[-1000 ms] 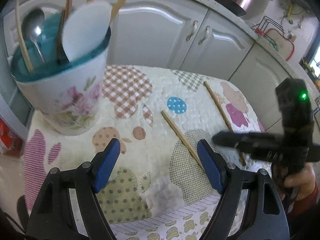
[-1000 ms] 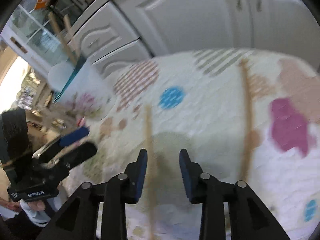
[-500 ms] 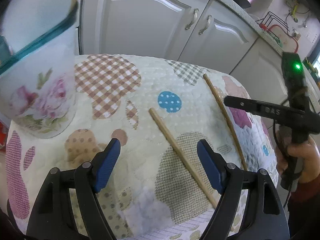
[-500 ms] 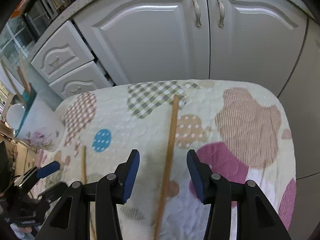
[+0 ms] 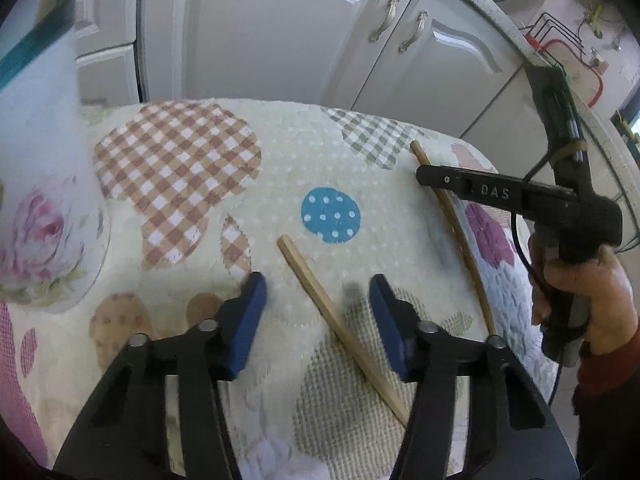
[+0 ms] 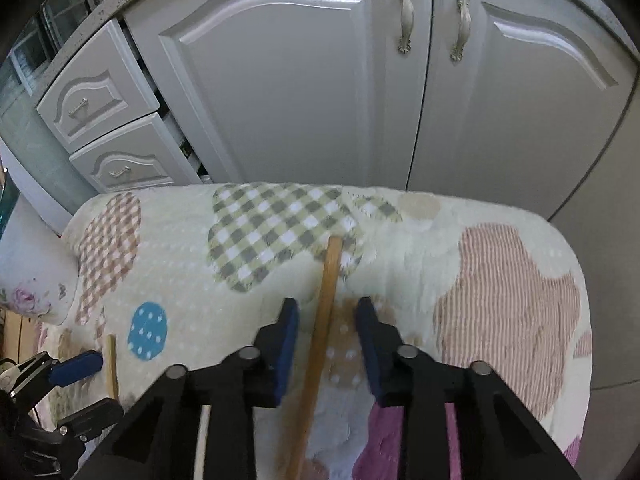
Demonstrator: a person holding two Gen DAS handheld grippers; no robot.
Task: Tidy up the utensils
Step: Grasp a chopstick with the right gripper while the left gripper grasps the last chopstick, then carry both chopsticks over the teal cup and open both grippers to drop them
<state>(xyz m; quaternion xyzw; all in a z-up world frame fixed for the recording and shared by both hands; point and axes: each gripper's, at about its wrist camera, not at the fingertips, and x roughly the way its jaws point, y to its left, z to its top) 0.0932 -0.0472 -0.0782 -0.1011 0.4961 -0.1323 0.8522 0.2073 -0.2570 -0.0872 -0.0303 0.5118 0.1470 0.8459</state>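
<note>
While two chopsticks lie loose on the desk (image 5: 320, 136) | left tongs (image 5: 316, 300) closing round near chopstick (image 5: 340, 324), unclenched | right tongs (image 6: 328, 320) narrowing on far chopstick (image 6: 326, 304), seemingly untouched (cup (image 5: 36, 184) awaits both)

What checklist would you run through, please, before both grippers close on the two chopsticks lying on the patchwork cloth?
1. Left chopstick lies between the left gripper pads: ok.
2. Right chopstick lies between the right gripper pads: ok.
3. Left jaws, just closing, not yet pressing the stick: ok.
4. Right jaws, just closing, gaps visible either side: ok.
5. Pads low enough to catch the sticks on the cloth: cannot tell.
6. Floral utensil cup upright: cannot tell, blurred and cropped.
</note>
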